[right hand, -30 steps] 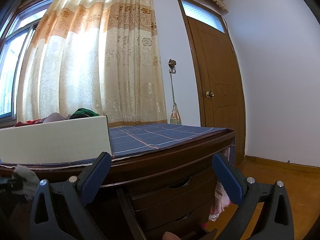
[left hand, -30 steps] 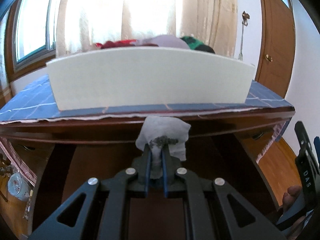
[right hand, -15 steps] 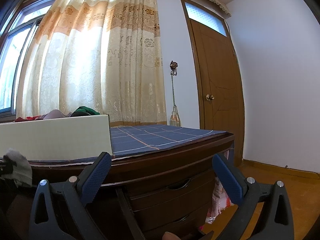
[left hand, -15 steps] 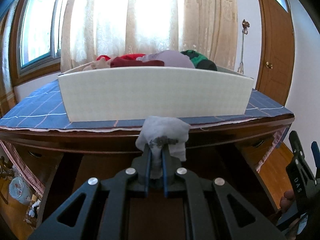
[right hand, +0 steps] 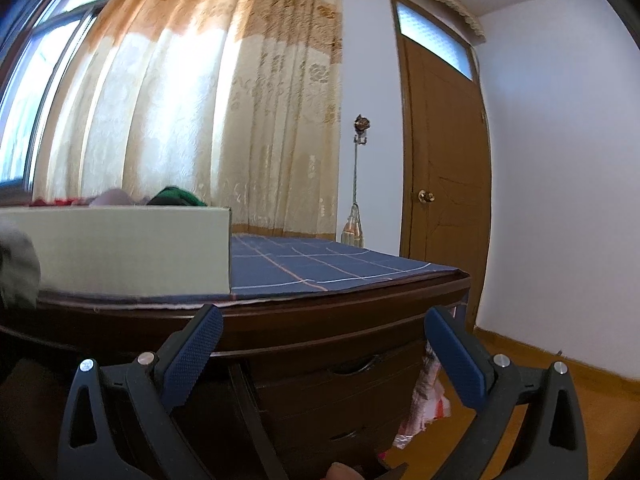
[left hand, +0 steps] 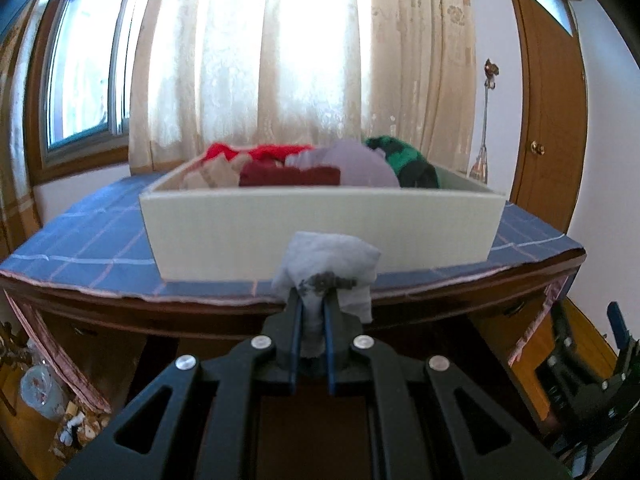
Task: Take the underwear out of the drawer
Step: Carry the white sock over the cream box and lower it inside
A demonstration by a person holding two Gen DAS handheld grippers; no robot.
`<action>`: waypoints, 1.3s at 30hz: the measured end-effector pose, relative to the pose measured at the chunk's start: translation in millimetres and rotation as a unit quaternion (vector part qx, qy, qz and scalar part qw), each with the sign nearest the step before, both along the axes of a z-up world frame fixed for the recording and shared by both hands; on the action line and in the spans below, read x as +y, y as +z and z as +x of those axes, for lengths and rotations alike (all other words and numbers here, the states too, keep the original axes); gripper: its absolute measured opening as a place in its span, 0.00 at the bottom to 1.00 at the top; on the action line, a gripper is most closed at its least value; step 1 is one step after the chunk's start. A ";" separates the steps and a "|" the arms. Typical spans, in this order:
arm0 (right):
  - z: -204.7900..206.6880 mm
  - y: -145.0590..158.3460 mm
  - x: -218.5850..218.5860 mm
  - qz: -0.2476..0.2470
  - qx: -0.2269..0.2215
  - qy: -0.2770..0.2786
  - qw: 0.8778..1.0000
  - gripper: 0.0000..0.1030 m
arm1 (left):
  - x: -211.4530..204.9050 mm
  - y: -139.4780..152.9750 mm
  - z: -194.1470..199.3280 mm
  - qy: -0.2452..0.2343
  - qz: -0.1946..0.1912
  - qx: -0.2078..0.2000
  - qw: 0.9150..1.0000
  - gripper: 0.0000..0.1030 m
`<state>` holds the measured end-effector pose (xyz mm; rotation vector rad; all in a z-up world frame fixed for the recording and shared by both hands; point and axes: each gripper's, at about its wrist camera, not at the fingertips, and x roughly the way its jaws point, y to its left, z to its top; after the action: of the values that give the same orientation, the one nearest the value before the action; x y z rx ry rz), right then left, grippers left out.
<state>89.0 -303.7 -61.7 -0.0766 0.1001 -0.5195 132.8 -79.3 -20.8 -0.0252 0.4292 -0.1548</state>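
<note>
My left gripper (left hand: 313,300) is shut on a folded pale grey piece of underwear (left hand: 326,258), held up in front of the dresser's top edge. Just behind it a cream box (left hand: 320,232) stands on the blue checked cloth (left hand: 92,248), filled with red, lilac and green garments (left hand: 320,162). In the right wrist view the same grey underwear (right hand: 16,268) shows at the far left edge. My right gripper (right hand: 324,354) is open with nothing between its blue pads, level with the dresser's drawers (right hand: 352,376).
The dark wooden dresser (left hand: 120,316) fills the foreground in both views. A curtain (right hand: 180,120) and window lie behind it; a brown door (right hand: 444,200) is on the right. The right gripper's body (left hand: 592,376) shows at lower right in the left wrist view.
My left gripper has risen with the grey underwear, so the box's contents now show over its front wall. The right gripper has rolled slightly and stayed open.
</note>
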 end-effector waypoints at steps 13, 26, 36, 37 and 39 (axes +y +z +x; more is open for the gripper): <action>-0.9 -2.1 5.8 -0.015 -0.002 0.003 1.000 0.99 | 3.7 75.0 0.1 -0.020 0.011 -0.068 0.997 0.07; -3.5 -3.6 8.3 -0.019 -0.009 0.005 1.000 0.99 | -15.0 130.5 45.6 -0.039 0.032 -0.079 0.996 0.07; -4.5 -4.2 9.5 -0.019 -0.015 0.008 1.000 0.99 | -37.8 146.4 111.5 -0.043 0.049 -0.037 0.997 0.07; -5.1 -4.1 9.3 -0.019 -0.016 0.008 1.000 0.99 | -37.7 146.4 122.8 -0.040 0.046 -0.023 0.998 0.07; -5.7 -4.3 9.9 -0.021 -0.017 0.009 1.000 0.99 | -34.8 144.5 145.3 -0.036 0.031 0.009 0.999 0.07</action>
<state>83.3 -293.8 -66.1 -0.1085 0.0553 -0.5056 278.1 -114.1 123.7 0.0492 0.4522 -0.2118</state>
